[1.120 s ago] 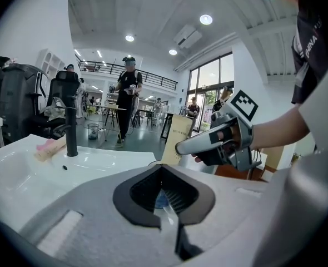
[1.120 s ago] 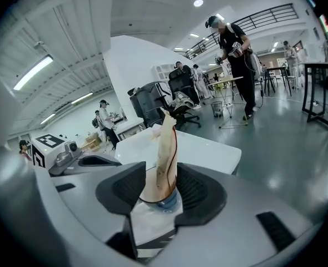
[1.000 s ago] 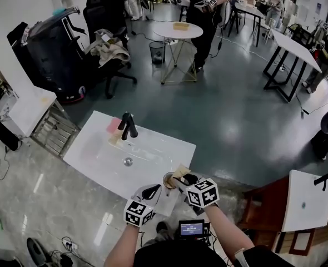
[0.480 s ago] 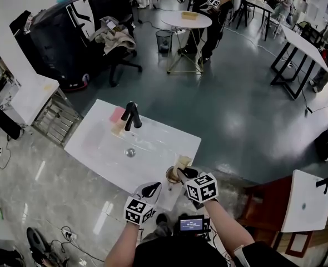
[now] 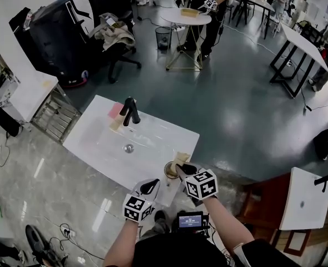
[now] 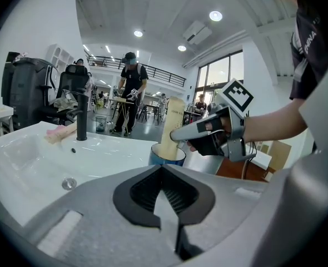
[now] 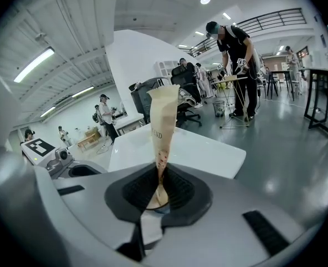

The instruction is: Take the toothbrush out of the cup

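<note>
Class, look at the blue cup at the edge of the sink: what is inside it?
A wrapped toothbrush stands upright inside the cup, with the right tongs closing on it. The cup's wall covers its lower end.

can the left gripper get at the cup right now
Probably yes. The cup stands on the sink edge ahead of the left gripper, with nothing between. The right gripper, jaws closing on the toothbrush, is above the rim. The left jaws are together and would need opening.
</note>
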Available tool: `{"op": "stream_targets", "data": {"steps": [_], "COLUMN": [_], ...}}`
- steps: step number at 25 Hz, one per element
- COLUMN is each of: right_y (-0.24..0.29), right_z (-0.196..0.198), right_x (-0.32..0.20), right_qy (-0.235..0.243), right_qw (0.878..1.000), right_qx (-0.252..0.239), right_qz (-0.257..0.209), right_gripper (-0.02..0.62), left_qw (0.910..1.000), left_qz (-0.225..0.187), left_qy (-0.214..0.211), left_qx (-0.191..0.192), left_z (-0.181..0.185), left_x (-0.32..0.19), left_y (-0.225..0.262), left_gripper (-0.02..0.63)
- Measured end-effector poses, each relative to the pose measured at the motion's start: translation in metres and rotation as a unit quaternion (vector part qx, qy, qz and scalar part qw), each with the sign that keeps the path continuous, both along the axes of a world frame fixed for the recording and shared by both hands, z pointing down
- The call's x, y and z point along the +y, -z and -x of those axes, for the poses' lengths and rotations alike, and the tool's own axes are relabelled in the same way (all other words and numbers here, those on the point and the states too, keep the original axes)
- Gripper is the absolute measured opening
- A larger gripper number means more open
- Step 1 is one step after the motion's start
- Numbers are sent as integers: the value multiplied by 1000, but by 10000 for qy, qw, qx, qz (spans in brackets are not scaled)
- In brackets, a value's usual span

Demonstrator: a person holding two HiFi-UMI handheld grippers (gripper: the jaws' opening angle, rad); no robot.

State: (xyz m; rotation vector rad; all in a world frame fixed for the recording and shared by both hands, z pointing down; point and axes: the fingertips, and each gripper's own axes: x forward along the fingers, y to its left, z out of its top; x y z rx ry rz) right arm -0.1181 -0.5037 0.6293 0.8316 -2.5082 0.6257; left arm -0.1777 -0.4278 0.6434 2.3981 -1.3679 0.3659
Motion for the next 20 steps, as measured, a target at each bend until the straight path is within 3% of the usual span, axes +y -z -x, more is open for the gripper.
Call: {"op": "stream_targets", "data": {"steps": [11,20], "right_y": [78,118], "right_z": [-10,-49], "right_x": [-3,-5], "right_qy": [-124,-440], "right_qw": [9962,9906], "right_qx": [-454,-546], "right_qz": [-734,-1175], "right_gripper": [38,38], "left_qw": [9998,9993], "left_qz": [-174,-315], "left_qy": [-29,-199], "left_qx": [-40,-57], "left_z": [-7,-25], "left_x": [0,-4], "left_y": [12,22], "left_gripper": [11,11]}}
